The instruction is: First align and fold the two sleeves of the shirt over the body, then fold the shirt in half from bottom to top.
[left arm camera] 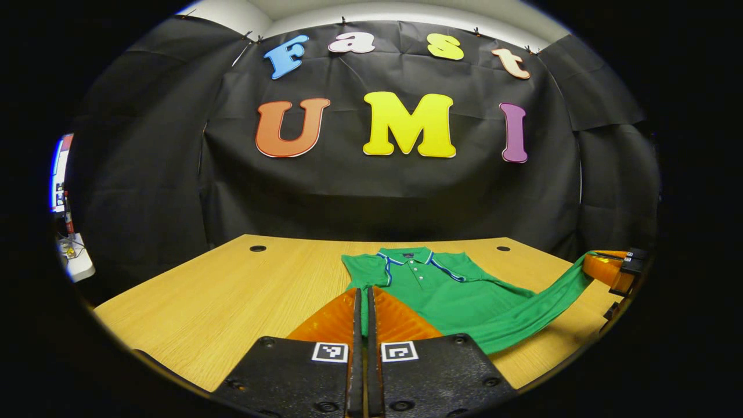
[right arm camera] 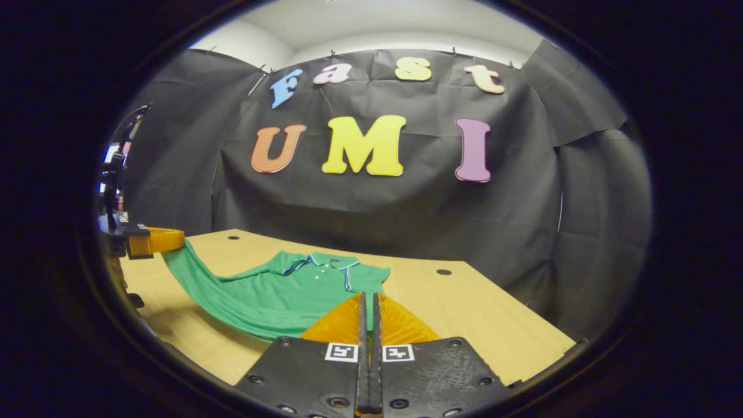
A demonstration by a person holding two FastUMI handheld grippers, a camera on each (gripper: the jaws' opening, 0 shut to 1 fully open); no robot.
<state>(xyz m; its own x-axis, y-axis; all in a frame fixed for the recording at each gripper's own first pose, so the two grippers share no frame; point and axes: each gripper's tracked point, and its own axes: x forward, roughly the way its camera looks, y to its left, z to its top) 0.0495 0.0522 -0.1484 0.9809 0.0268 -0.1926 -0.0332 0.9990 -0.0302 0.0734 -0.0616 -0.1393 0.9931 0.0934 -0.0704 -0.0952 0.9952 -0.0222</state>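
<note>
L gripper (left arm camera: 364,296): fingers nearly together, narrow slit between them, a strip of green fabric pinched in the slit. That fabric is the bottom hem corner of the green polo shirt (left arm camera: 447,290), raised off the surface. Seen from the right gripper view, same gripper sits far left (right arm camera: 165,238), hem edge running up to its tip.

R gripper (right arm camera: 369,302): fingers likewise drawn close, green fabric clamped between them, the other bottom corner of the shirt. In the left gripper view this gripper appears at far right (left arm camera: 603,264), cloth stretched up to it in a taut band.

Shirt: collar end lies flat on the wooden table (left arm camera: 232,290), collar w/ white-blue trim (left arm camera: 406,255) and button placket facing up, toward the booth's back wall. Sleeves appear folded in over the body; exact overlap hard to tell. Lower part of the shirt is lifted between the 2 grippers, hem sagging in a curve, its underside casting shadow on the table.

Table: light wood grain, dark round cable holes (left arm camera: 258,248) near back corners. Black cloth backdrop (left arm camera: 145,203) behind and at both sides.
</note>
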